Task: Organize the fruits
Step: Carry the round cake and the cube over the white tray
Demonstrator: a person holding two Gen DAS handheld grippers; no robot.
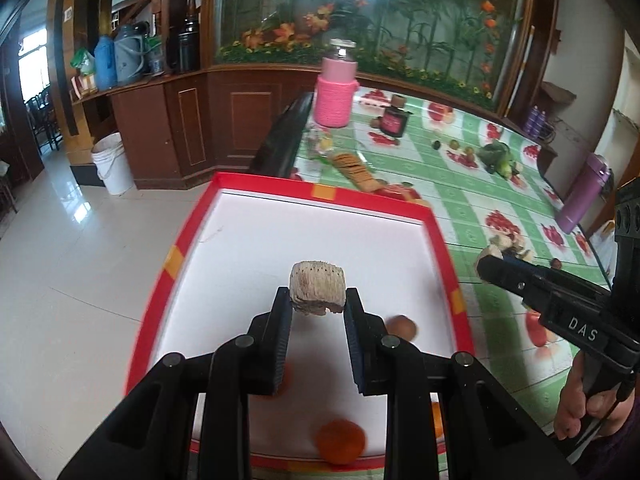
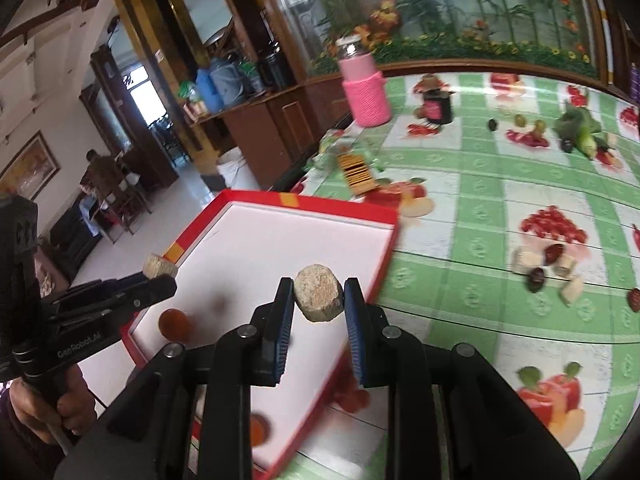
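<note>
Over the red-rimmed tray (image 1: 432, 224), the left tongs (image 1: 318, 300) are clamped on a beige ridged chunk (image 1: 317, 288), held above the tray's white floor. Small orange fruits (image 1: 341, 441) lie in the tray's near end. To the right, the right tongs (image 2: 319, 300) grip a second beige chunk (image 2: 319, 298) above the tray's right edge. Further right, on the green checked bench (image 2: 480, 184), dark dates and pale pieces (image 2: 548, 268) lie scattered, well apart from the tray. A pink knitted bottle (image 2: 366, 92) stands at the far side.
</note>
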